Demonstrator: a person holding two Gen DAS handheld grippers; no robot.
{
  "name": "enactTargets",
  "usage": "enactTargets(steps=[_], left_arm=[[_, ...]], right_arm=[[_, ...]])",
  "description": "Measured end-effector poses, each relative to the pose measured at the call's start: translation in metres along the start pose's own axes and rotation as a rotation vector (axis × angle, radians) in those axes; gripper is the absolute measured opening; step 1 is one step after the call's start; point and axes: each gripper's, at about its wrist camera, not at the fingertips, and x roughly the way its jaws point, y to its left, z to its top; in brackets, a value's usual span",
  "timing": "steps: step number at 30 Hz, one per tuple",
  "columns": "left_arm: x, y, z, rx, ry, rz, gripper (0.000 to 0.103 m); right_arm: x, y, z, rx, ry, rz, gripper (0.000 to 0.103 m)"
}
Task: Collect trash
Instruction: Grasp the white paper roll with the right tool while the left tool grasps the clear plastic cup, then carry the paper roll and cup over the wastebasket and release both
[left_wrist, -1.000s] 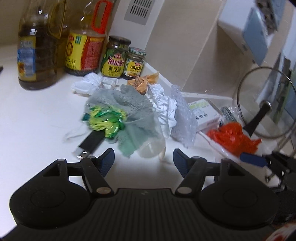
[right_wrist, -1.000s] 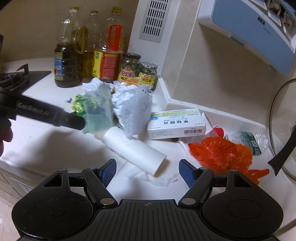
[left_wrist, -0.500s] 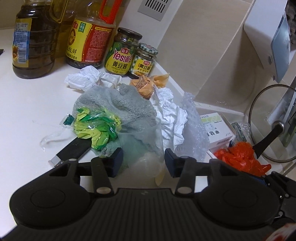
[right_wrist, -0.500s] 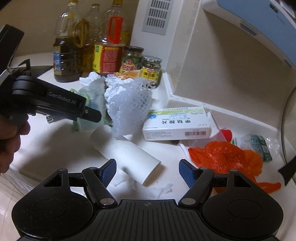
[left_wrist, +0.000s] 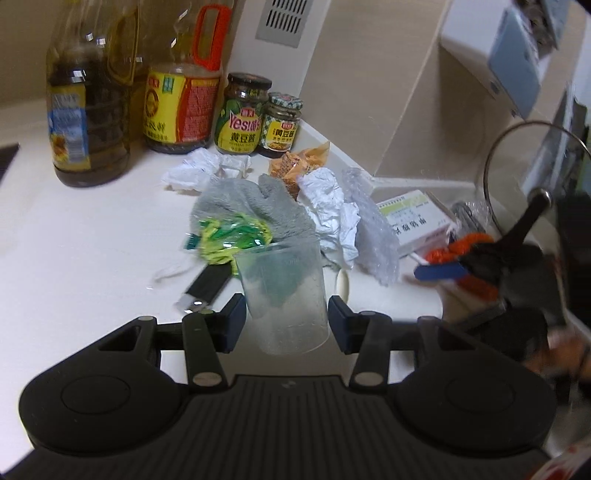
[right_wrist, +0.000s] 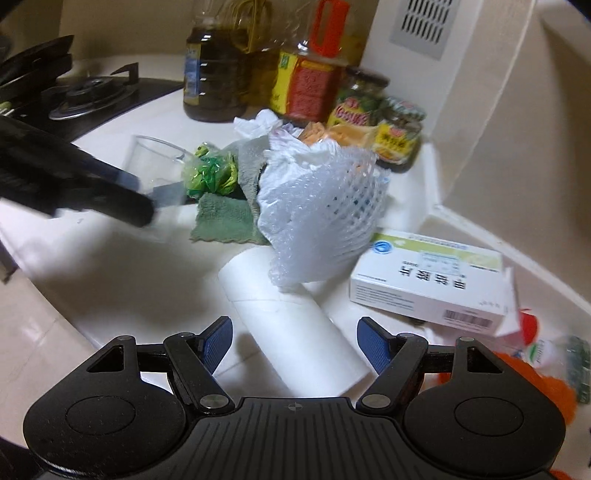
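My left gripper (left_wrist: 286, 323) is shut on a clear plastic cup (left_wrist: 284, 299), held upright just above the white counter; the right wrist view shows the same cup (right_wrist: 155, 162) in its black fingers (right_wrist: 122, 201). Behind the cup lie a green and yellow wrapper (left_wrist: 231, 236), a grey cloth (left_wrist: 258, 206), crumpled white paper (left_wrist: 328, 206) and bubble wrap (left_wrist: 373, 236). My right gripper (right_wrist: 295, 345) is open, with a white paper tube (right_wrist: 295, 332) lying between its fingers, the pads apart from it. A white foam net (right_wrist: 332, 214) rests on the tube's far end.
Oil bottles (left_wrist: 88, 110) and sauce jars (left_wrist: 242, 114) stand along the back wall. A medicine box (right_wrist: 424, 280), an orange plastic bag (right_wrist: 554, 391) and a glass pot lid (left_wrist: 524, 177) lie to the right. A gas hob (right_wrist: 88, 92) sits far left. The counter edge runs below the left gripper.
The left jaws closed on the clear cup and raised it upright off the pile. The right gripper swung left and closer, so the paper tube now lies between its fingers.
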Motion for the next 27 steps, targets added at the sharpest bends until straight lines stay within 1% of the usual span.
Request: enactTargets(steps=[3, 7, 8, 10, 13, 17, 20, 23, 27], left_arm=[[-0.015, 0.006, -0.006, 0.026, -0.015, 0.025, 0.045], [-0.027, 0.016, -0.014, 0.009, -0.014, 0.037, 0.045], [-0.03, 0.017, -0.015, 0.006, -0.014, 0.039, 0.045], [-0.035, 0.019, -0.018, 0.001, -0.017, 0.038, 0.045], [-0.039, 0.021, -0.022, 0.004, -0.015, 0.032, 0.045], [-0.044, 0.019, -0.027, 0.022, -0.004, 0.011, 0.045], [-0.048, 0.017, -0.034, 0.041, 0.006, -0.01, 0.045], [-0.051, 0.015, -0.04, 0.057, 0.016, -0.03, 0.045], [-0.058, 0.011, -0.046, 0.082, 0.021, -0.059, 0.045]], right_arm=[[0.008, -0.005, 0.004, -0.016, 0.027, 0.019, 0.074], [0.016, -0.008, 0.005, 0.004, 0.063, 0.067, 0.073], [0.016, -0.009, 0.005, 0.014, 0.067, 0.075, 0.063], [0.014, -0.008, 0.005, 0.041, 0.071, 0.085, 0.055], [0.009, -0.002, 0.003, 0.078, 0.068, 0.075, 0.054], [-0.005, 0.006, -0.002, 0.156, 0.047, 0.058, 0.048], [-0.016, 0.017, -0.007, 0.204, 0.03, 0.05, 0.046], [-0.025, 0.03, -0.013, 0.223, 0.017, 0.018, 0.045], [-0.04, 0.04, -0.02, 0.299, -0.016, -0.009, 0.045]])
